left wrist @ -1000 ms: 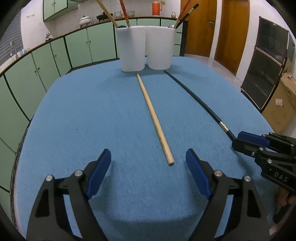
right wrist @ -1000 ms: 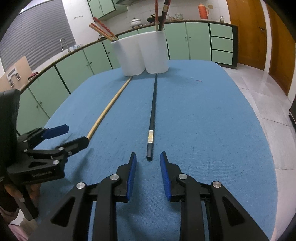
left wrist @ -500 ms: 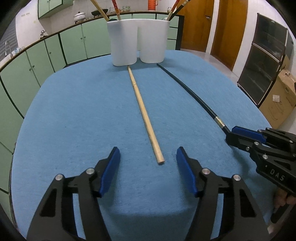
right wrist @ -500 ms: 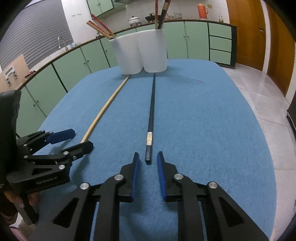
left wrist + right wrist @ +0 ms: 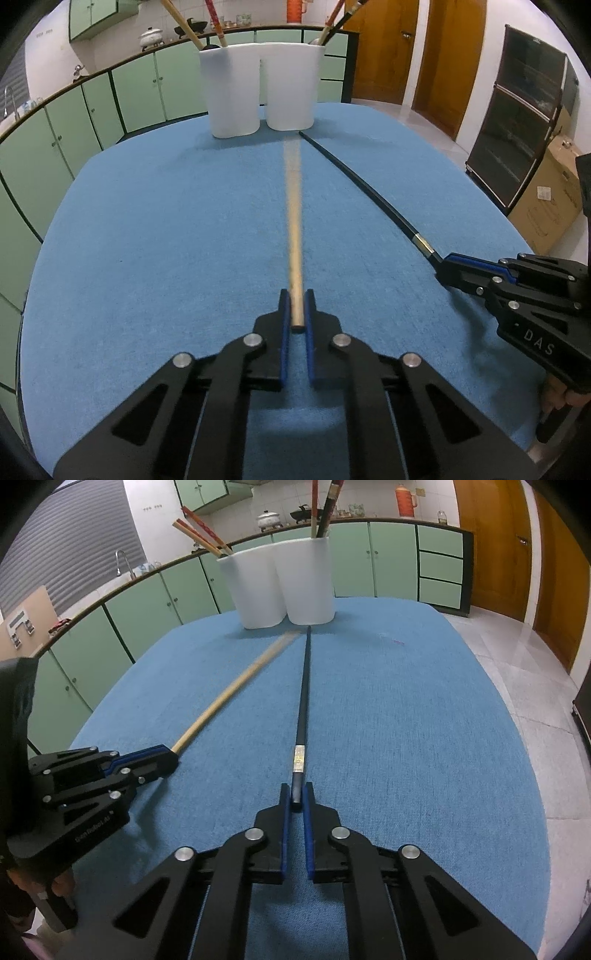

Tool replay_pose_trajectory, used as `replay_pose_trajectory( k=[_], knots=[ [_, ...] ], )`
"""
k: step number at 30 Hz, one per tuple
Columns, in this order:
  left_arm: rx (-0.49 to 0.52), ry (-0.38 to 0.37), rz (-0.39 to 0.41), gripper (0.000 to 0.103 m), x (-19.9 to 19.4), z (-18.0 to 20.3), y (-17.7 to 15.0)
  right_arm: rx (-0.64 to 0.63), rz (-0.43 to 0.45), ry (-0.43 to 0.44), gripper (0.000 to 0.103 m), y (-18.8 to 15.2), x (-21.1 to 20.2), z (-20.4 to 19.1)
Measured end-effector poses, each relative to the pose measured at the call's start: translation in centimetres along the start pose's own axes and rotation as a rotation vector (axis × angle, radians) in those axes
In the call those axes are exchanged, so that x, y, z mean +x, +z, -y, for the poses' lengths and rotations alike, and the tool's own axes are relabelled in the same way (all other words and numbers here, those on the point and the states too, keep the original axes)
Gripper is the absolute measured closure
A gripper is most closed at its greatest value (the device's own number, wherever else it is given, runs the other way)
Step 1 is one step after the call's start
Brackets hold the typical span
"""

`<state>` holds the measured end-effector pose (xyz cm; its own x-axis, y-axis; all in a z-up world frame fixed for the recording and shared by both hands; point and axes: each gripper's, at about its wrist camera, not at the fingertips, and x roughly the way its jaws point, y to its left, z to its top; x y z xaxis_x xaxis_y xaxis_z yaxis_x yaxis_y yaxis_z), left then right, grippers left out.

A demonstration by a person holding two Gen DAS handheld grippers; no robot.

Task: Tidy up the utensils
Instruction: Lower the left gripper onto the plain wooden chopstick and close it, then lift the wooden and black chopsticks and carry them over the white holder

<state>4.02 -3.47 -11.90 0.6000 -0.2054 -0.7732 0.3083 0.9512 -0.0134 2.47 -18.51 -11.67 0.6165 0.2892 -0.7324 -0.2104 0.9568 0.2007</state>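
In the left wrist view the left gripper is clamped on the near end of the wooden chopstick, its far tip blurred, perhaps lifted, while in the right wrist view the right gripper pinches the black chopstick lying on the blue table.

Both fisheye views are evenly and moderately lit from overhead. Soft shadows are cast on the blue cloth-covered table beneath the black gripper frames. Straight cabinet lines are bowed towards the edges, and dark vignetting is seen in the corners. The far part of the pale wooden chopstick is smeared by motion blur; a faint sheen is shown on the tiled floor.
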Motion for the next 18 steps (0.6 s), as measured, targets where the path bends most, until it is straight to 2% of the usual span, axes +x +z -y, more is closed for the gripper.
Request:
replay_pose_trajectory(
  k=[12, 18],
  knots=[
    [0.009, 0.017, 0.059, 0.097, -3.0, -0.6, 1.8, -0.038, 0.059, -0.020, 0.096, 1.8, -2.8, -0.1],
    [0.017, 0.042, 0.147, 0.097, -6.1, -1.1, 3.8, -0.056, 0.139, -0.029, 0.096, 4.0, -5.9, 0.3]
  ],
)
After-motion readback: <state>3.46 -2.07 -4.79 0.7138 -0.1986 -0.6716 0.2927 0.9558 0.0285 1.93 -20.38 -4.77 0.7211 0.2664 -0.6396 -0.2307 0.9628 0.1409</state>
